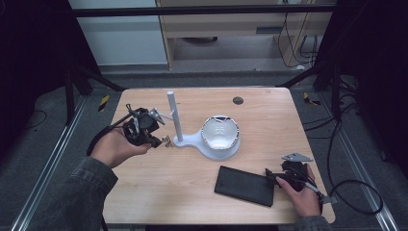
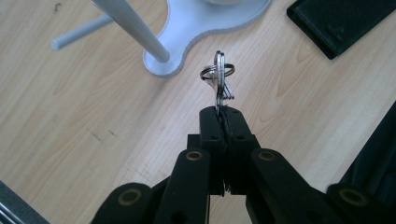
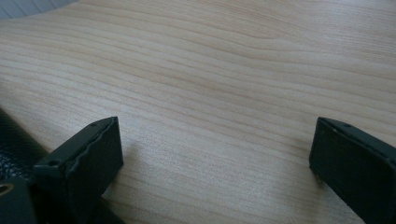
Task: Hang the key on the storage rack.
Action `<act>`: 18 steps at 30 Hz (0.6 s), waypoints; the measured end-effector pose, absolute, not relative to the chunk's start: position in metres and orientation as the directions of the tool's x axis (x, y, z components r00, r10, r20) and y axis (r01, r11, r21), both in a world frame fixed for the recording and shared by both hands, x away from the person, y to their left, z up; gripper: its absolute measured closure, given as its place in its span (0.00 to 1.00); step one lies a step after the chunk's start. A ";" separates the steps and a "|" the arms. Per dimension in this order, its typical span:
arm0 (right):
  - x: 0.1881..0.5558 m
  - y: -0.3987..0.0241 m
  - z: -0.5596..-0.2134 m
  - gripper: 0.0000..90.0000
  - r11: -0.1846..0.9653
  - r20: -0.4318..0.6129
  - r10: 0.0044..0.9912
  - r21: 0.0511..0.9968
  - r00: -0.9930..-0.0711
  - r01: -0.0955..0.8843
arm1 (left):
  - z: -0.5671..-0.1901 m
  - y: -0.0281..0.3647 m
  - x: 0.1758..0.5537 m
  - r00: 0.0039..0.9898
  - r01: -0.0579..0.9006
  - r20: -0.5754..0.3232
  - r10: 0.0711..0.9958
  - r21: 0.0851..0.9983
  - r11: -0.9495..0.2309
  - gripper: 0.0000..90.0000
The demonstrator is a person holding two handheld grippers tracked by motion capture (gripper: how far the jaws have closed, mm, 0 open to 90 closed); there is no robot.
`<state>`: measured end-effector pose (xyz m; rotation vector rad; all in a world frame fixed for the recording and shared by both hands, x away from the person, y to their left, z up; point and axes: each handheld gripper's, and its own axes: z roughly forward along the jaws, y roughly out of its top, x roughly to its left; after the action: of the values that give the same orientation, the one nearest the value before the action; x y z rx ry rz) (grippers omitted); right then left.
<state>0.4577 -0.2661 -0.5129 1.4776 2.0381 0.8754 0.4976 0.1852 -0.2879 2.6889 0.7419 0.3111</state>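
Observation:
A small bunch of silver keys on a ring (image 2: 219, 79) sticks up from my left gripper (image 2: 224, 114), whose jaws are shut on one key's blade. In the high view the keys (image 1: 166, 141) hang just left of the white stand's base (image 1: 190, 140), with my left gripper (image 1: 158, 142) held above the table. The stand has an upright post (image 1: 174, 115) with a short side peg (image 2: 79, 32), and a white bowl (image 1: 220, 134) sits on its base. My right gripper (image 3: 215, 149) rests low at the table's front right, jaws wide open over bare wood.
A black wallet (image 1: 245, 185) lies flat near the front edge, just left of my right gripper (image 1: 273, 177); its corner (image 3: 14, 144) shows beside the left jaw. A dark round hole (image 1: 237, 100) marks the table's far side. Cables trail on the floor at the right.

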 end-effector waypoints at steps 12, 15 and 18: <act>0.458 -0.266 -0.513 0.03 0.214 -0.004 0.952 0.728 -0.308 0.651 | -0.267 0.178 0.508 0.838 0.456 0.118 0.534 0.386 -0.802 0.98; 0.458 -0.266 -0.513 0.03 0.214 -0.004 0.951 0.728 -0.308 0.651 | -0.267 0.178 0.509 0.837 0.457 0.121 0.534 0.384 -0.803 0.98; 0.458 -0.266 -0.513 0.03 0.213 -0.004 0.952 0.728 -0.307 0.652 | -0.266 0.176 0.510 0.836 0.458 0.122 0.535 0.382 -0.803 0.98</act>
<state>0.4577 -0.2659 -0.5128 1.4812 2.0378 0.8765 0.5100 0.1762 -0.2658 2.6765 0.7472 0.3189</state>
